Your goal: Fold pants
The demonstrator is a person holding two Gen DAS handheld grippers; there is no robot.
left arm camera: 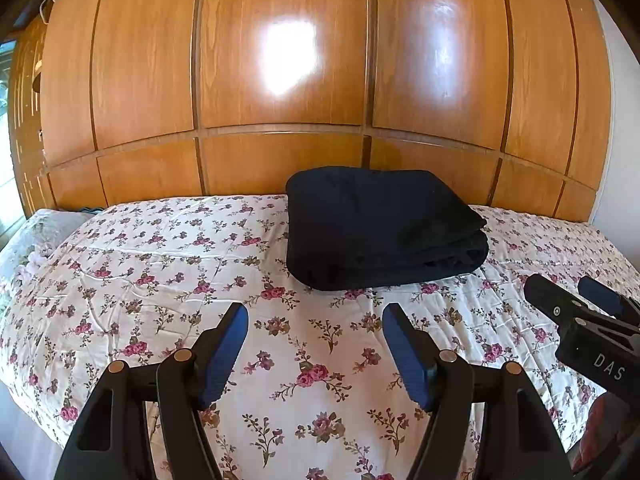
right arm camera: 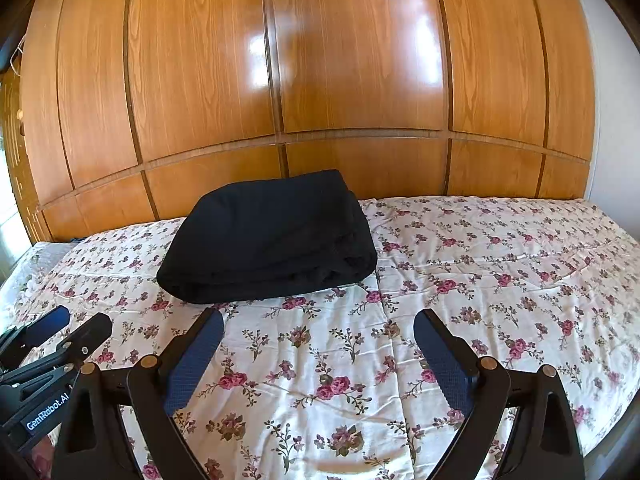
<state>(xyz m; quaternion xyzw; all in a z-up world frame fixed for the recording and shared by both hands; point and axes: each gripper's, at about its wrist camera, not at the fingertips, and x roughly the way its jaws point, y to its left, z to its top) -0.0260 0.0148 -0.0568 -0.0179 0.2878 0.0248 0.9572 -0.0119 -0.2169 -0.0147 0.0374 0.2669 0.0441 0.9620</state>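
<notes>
A pair of black pants [left arm camera: 384, 228] sits folded into a compact, layered rectangle on a floral bedspread [left arm camera: 168, 280], toward the far side of the bed and just in front of a glossy wooden wardrobe [left arm camera: 280, 60]. By the look of it the folding is finished, or all but: no leg or waistband trails loose, and little seems left beyond perhaps squaring the stack. The left gripper [left arm camera: 314, 320] hangs above the near part of the bed, short of the bundle, its blue-padded fingers [left arm camera: 224, 354] spread wide and holding nothing. The right gripper [right arm camera: 318, 328] hovers alongside it, pointing the same way, likewise agape and empty, clear of the cloth.
</notes>
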